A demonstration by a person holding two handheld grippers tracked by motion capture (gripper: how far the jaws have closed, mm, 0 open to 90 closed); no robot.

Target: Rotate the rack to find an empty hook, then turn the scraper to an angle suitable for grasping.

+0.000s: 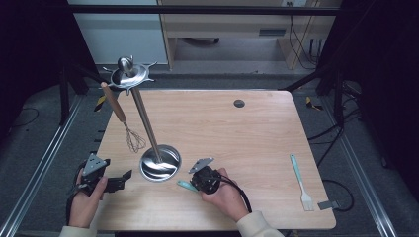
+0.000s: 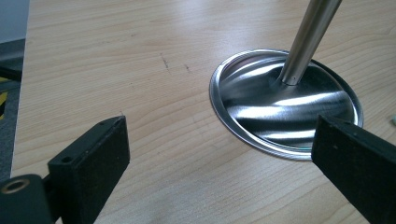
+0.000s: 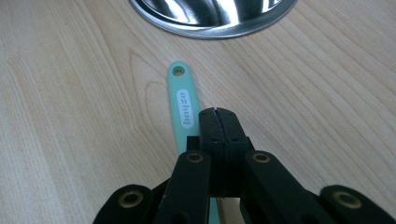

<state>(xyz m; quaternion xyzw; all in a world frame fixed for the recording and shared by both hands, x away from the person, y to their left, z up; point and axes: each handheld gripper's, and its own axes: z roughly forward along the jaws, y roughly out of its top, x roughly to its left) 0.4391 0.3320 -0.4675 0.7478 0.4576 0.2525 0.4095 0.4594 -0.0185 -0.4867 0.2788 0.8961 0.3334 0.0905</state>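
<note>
Mint-green utensil handle point(image 3: 183, 105) lies on the worktop point(image 1: 237, 133), long axis toward twelve o'clock at the stand's steel base point(image 1: 159, 163); my right claw point(image 3: 219, 122) is clamped shut on it. My left claw point(image 2: 219, 158) gapes empty at nine o'clock.

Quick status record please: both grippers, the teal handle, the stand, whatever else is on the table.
left gripper: open, holds nothing, left of the stand base
right gripper: shut, jaws over the teal handle; grip on it unclear
stand: upright on the table, round steel base
whisk: wooden handle, hanging from the stand's top
brush: flat near the right edge, teal handle
</note>
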